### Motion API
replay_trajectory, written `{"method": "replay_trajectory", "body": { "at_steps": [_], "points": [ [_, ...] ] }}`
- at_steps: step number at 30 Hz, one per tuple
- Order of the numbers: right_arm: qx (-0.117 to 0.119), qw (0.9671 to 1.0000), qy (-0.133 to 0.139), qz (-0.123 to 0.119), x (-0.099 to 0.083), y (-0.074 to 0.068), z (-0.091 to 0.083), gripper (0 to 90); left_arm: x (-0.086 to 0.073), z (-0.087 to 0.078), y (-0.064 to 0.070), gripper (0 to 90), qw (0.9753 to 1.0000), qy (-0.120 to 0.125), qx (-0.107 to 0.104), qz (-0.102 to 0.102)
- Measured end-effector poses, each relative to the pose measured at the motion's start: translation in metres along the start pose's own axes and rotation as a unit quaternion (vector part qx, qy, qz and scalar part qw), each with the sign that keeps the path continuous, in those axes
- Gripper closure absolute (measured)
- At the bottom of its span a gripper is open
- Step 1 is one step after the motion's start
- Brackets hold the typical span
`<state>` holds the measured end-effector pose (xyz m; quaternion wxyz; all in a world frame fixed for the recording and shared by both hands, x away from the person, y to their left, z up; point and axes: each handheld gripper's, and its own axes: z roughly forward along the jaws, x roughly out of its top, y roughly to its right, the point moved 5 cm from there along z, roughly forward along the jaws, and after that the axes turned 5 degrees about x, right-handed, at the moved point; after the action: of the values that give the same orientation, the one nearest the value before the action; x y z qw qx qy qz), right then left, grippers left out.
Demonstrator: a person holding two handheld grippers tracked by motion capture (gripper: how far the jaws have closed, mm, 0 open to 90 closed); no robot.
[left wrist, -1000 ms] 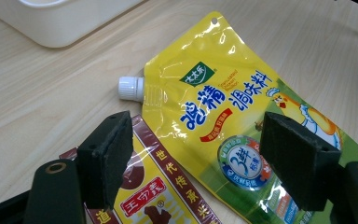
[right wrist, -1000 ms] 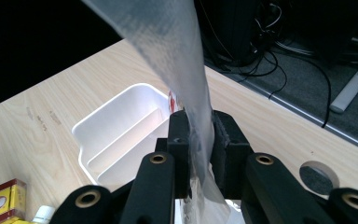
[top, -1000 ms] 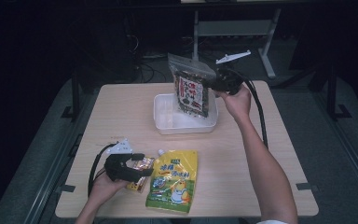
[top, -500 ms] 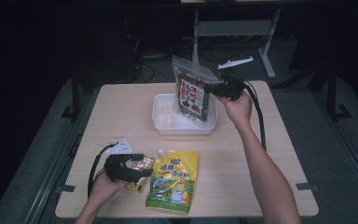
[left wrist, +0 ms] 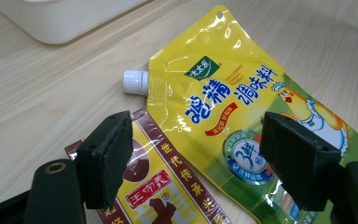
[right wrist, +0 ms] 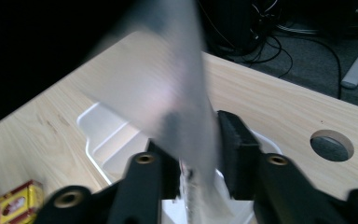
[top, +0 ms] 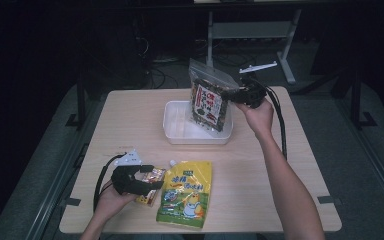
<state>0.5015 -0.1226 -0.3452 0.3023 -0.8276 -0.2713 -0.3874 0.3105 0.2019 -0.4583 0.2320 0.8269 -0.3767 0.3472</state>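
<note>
The right gripper (top: pixel 237 94) is clenched on the upper right edge of a clear zip bag of dark snacks (top: pixel 210 102), holding it up over the white tray (top: pixel 176 131) at the far middle of the table (top: pixel 130 115); the bag hangs tilted, its lower end dipping toward the tray's right half, though whether it touches the tray floor cannot be told from the high view. In the right gripper view the fingers (right wrist: pixel 235 149) press on the bag's frosted top strip (right wrist: pixel 168 93), which rises blurred between them, with the tray (right wrist: pixel 98 135) below and a round hole in the table (right wrist: pixel 332 144) off to one side. Near the front left of the table, the left gripper (top: pixel 147 182) lies low in the person's left hand (top: pixel 107 202), its fingers (left wrist: pixel 105 161) spread apart and grasping nothing. They straddle the meeting of two packets lying flat: a small red and yellow sachet (left wrist: pixel 168 191) under the one finger, and a yellow spouted pouch (left wrist: pixel 242 116) under the other, its white cap (left wrist: pixel 135 81) pointing toward the tray. In the high view the sachet (top: pixel 150 185) sits just beside the pouch (top: pixel 187 192), touching its left edge.
</note>
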Motion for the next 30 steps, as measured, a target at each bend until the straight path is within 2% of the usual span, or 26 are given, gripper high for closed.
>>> {"method": "replay_trajectory", "body": {
  "at_steps": [10, 19, 30],
  "points": [
    [-0.003, 1.0, -0.004, 0.001, -0.005, 0.0, -0.017, 57.8, -0.001, 0.001, -0.001, 24.9, 1.0, -0.004, 0.006, 0.0],
    [0.002, 0.9999, -0.011, 0.01, -0.021, 0.002, -0.029, 55.3, -0.002, 0.001, -0.001, 24.8, 0.9999, -0.009, 0.01, 0.002],
    [0.011, 0.9996, -0.02, 0.016, -0.034, -0.004, -0.038, 52.5, -0.004, 0.001, -0.002, 23.8, 0.9998, -0.012, 0.017, -0.002]
  ]
}}
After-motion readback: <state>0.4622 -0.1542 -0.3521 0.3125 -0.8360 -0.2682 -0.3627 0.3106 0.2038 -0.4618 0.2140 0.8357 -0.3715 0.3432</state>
